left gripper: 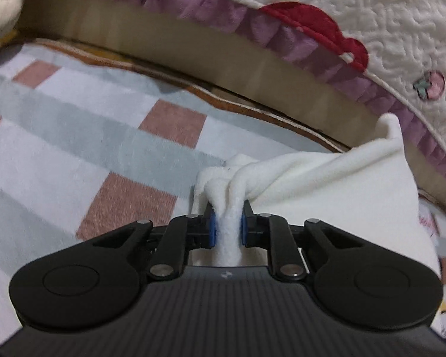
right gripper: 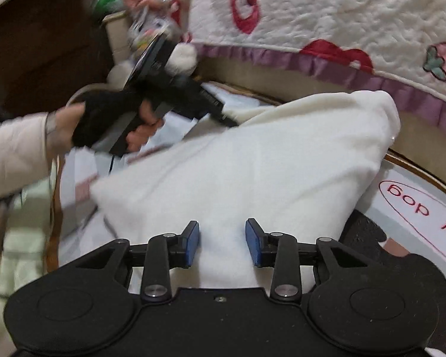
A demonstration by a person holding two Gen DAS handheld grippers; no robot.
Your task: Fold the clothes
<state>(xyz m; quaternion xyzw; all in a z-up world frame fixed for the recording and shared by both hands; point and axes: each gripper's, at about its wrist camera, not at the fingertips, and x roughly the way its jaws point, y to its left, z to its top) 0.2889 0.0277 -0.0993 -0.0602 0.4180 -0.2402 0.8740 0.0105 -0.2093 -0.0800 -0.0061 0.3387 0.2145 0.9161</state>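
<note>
A bunched fold of the white fleece garment [left gripper: 312, 184] is clamped by the left gripper [left gripper: 227, 227] near the quilt [left gripper: 386, 23] edge. The right gripper [right gripper: 222, 245] is held apart over the fleece; a checked mat [left gripper: 74, 136] lies beneath.

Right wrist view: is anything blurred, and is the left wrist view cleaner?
Right wrist view: the person's hand and left claw smear with motion; white fleece garment sharp. Left wrist view: checked pink-and-grey mat streaks; straight edges bow from fisheye.

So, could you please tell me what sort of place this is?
Probably a bedroom: a white quilted bedspread with a purple frilled edge hangs beside a checked pink-and-grey floor mat, and a soft white fleece garment lies there.
</note>
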